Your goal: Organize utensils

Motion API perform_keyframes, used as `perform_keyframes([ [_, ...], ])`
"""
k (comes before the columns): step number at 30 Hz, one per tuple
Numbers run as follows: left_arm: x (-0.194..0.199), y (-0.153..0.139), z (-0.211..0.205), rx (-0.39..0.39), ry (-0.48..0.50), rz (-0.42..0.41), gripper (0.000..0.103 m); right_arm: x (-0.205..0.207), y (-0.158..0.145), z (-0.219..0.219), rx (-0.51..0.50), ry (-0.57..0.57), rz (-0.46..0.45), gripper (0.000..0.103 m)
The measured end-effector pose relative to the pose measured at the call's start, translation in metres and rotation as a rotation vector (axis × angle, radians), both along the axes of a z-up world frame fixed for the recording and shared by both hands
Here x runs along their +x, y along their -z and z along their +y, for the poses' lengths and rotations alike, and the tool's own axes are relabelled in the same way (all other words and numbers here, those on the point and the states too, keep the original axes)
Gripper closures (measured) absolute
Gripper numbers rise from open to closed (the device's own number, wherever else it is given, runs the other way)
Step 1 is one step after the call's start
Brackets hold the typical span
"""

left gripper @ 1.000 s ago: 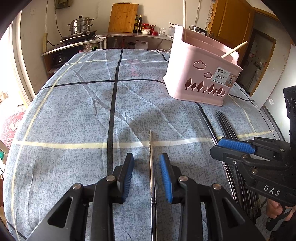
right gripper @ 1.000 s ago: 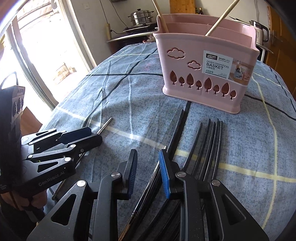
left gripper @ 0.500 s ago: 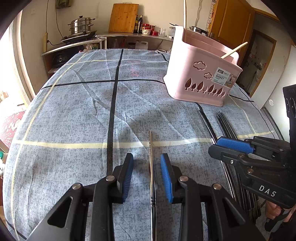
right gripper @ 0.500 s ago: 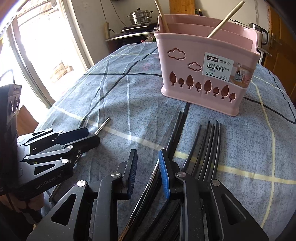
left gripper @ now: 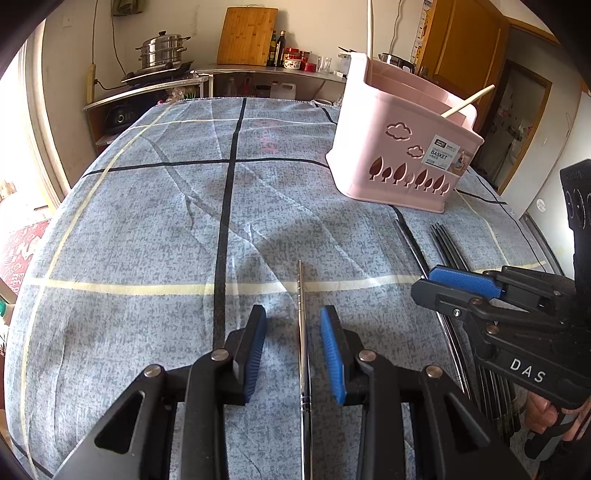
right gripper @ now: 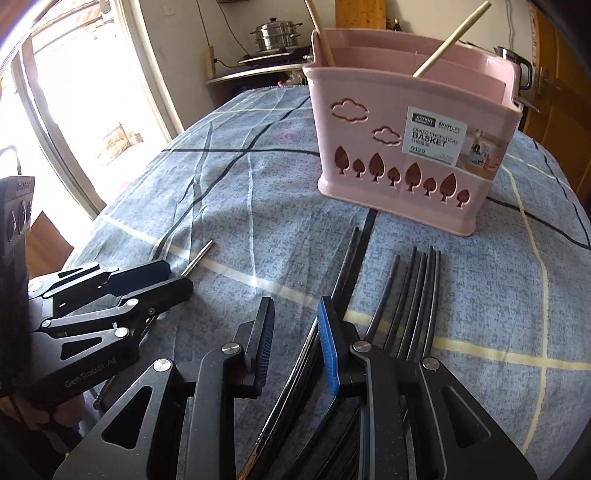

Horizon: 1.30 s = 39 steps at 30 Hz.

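Note:
A silver metal chopstick [left gripper: 302, 314] lies on the blue checked tablecloth [left gripper: 147, 221] between the jaws of my left gripper [left gripper: 293, 350], with a gap on each side, so that gripper is open. My right gripper [right gripper: 297, 343] hovers open over several black chopsticks [right gripper: 417, 288]; one dark stick runs between its jaws close to the right pad, ungripped. The pink divided basket [right gripper: 406, 147] stands upright beyond, with two wooden chopsticks [right gripper: 450, 37] leaning in it. In the right wrist view the left gripper [right gripper: 147, 280] sits low left over the silver chopstick [right gripper: 199, 256].
In the left wrist view the basket [left gripper: 399, 158] stands far right and the right gripper [left gripper: 461, 291] low right above the black chopsticks [left gripper: 447, 243]. A counter with a steel pot [left gripper: 162, 51] and a cutting board [left gripper: 245, 35] lies behind the table.
The right gripper has crept a little toward the left one. The left gripper has kept still. Neither jaw gap has altered, and no chopstick has moved.

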State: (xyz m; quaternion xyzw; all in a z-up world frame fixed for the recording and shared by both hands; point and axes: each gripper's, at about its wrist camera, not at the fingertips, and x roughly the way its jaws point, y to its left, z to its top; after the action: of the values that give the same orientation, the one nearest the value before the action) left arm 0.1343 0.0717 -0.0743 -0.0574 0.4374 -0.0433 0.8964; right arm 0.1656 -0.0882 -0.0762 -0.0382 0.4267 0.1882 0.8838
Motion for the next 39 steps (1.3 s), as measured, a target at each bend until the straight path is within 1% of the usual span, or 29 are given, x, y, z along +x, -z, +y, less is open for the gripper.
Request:
perform_keyframes([
  [1,0.0,0.0,0.0,-0.002,0.0,0.0,0.071,-0.001,0.0,0.0,-0.013,0.007,-0.002,0.078],
  [3,0.0,0.0,0.0,-0.003,0.0,0.0,0.071,0.0,0.005,-0.003,-0.024,0.015,0.032,0.078],
  [4,0.0,0.0,0.0,-0.001,0.0,-0.001,0.071,-0.002,0.005,-0.005,-0.016,0.011,0.019,0.078],
  [8,0.0,0.0,-0.001,0.006,-0.002,-0.003,0.071,-0.005,0.004,-0.006,-0.031,0.01,0.02,0.078],
  [10,0.0,0.0,-0.001,0.003,-0.003,-0.002,0.071,-0.006,0.004,-0.002,-0.025,-0.008,0.022,0.078],
  [14,0.0,0.0,-0.001,-0.003,-0.008,0.002,0.071,-0.009,0.005,0.009,0.027,-0.083,0.042,0.078],
  [15,-0.001,0.0,0.0,-0.003,-0.009,0.002,0.071,-0.009,0.005,0.009,0.02,-0.088,0.038,0.078],
  [17,-0.001,0.0,0.002,-0.004,-0.012,0.003,0.071,-0.006,0.005,0.001,-0.002,-0.06,0.026,0.078],
  [21,-0.001,0.0,0.002,-0.002,-0.015,0.002,0.071,0.002,0.001,-0.024,0.007,0.032,0.033,0.078],
  [25,-0.001,0.0,0.002,0.003,-0.016,0.0,0.071,0.002,0.001,-0.028,-0.011,0.05,0.029,0.078],
  [27,-0.001,0.0,0.002,0.0,-0.016,0.001,0.071,0.001,-0.002,-0.028,-0.005,0.06,0.005,0.078],
  [30,0.0,0.0,0.002,0.007,-0.016,0.001,0.071,-0.003,-0.01,-0.022,0.024,0.025,-0.018,0.078],
  [33,0.0,0.001,0.002,0.009,-0.016,0.0,0.071,0.004,-0.009,-0.012,0.004,-0.012,-0.021,0.078],
  [36,0.0,0.001,0.002,0.006,-0.015,-0.001,0.071,0.02,-0.003,-0.006,-0.031,-0.025,0.0,0.078],
  [39,0.0,0.001,0.002,0.006,-0.013,-0.001,0.071,0.024,-0.006,0.0,-0.051,-0.039,-0.013,0.078],
])
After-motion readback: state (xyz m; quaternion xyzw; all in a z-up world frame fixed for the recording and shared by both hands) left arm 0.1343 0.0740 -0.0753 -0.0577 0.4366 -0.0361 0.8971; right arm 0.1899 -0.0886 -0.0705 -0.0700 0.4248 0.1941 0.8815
